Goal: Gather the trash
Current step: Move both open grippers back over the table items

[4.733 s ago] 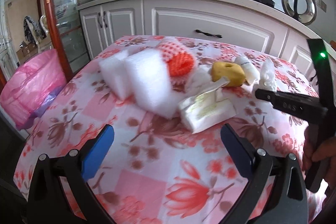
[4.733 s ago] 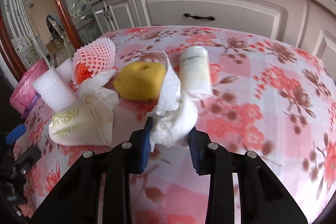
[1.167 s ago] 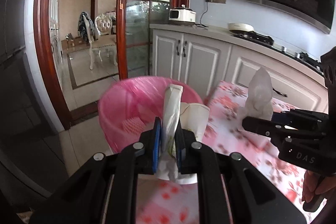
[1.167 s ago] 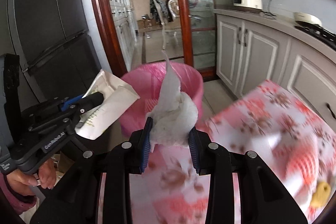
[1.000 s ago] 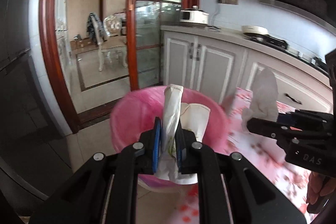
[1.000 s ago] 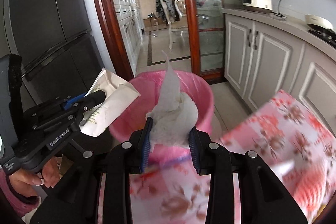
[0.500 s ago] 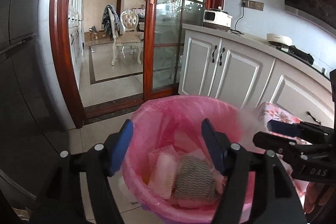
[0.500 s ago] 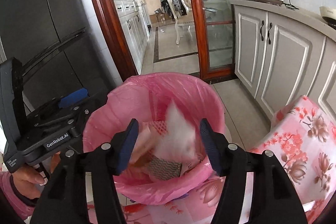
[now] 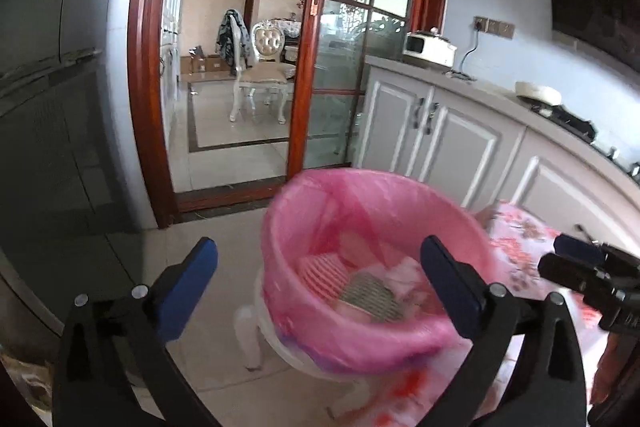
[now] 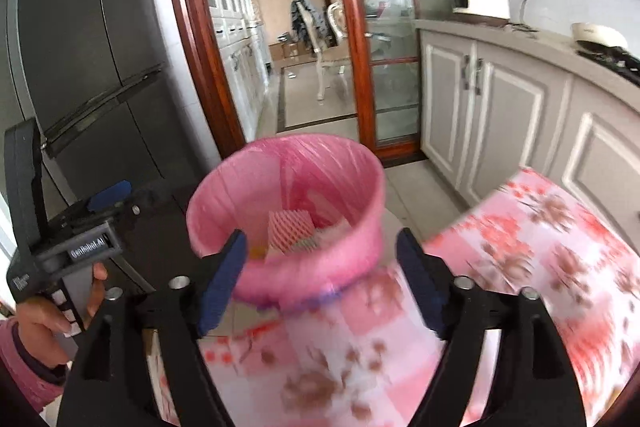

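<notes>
Both the left gripper [image 9: 318, 281] and the right gripper [image 10: 320, 277] had jaws spread wide and empty, with the pink-lined trash bin [image 10: 362, 187] directly ahead between the jaws, trash [image 9: 370, 291] inside it, beside the floral-covered bench [image 10: 536, 251].

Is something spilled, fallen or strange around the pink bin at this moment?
Nothing stands out. The bin stands upright on the floor, its pink liner folded over the rim, and the trash lies inside it. No litter shows on the visible tiles beside it. Both tongs, left and right, are open and hold nothing.
</notes>
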The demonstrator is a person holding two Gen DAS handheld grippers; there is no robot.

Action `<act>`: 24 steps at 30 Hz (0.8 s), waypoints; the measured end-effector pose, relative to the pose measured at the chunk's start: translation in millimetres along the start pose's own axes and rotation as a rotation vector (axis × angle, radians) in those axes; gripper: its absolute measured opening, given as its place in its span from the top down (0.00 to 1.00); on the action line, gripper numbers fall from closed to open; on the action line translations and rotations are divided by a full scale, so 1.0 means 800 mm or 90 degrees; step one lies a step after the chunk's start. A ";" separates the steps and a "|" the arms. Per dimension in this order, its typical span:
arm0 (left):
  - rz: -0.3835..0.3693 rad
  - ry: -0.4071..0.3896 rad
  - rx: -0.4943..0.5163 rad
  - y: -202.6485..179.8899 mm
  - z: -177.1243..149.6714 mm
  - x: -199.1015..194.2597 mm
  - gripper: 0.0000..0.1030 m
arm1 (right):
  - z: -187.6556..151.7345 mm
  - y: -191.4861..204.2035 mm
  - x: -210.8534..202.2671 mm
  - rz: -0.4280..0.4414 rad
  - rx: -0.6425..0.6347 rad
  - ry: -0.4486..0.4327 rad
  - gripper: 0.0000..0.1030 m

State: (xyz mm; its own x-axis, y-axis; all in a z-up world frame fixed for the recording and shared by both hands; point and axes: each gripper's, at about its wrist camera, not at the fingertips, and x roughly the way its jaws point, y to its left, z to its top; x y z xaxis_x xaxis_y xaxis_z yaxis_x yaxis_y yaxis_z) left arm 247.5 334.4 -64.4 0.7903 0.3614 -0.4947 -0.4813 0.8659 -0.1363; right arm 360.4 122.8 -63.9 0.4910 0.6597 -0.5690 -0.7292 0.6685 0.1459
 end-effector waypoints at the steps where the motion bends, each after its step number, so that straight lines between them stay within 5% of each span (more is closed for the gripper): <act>1: -0.005 0.000 0.000 -0.004 -0.004 -0.009 0.05 | -0.010 0.001 -0.012 -0.007 0.001 -0.001 0.22; 11: -0.087 0.053 0.023 -0.094 -0.090 -0.085 0.05 | -0.135 -0.048 -0.144 -0.105 0.074 0.018 0.20; 24: -0.185 0.099 0.168 -0.268 -0.184 -0.109 0.05 | -0.237 -0.166 -0.259 -0.267 0.202 0.006 0.20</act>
State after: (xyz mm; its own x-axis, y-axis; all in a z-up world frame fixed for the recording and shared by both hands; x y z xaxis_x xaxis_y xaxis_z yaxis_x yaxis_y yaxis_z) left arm 225.9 66.3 -117.9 0.8026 0.0496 -0.5945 -0.1169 0.9903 -0.0752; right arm 265.2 -167.3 -118.7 0.7046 0.3107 -0.6379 -0.2893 0.9467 0.1416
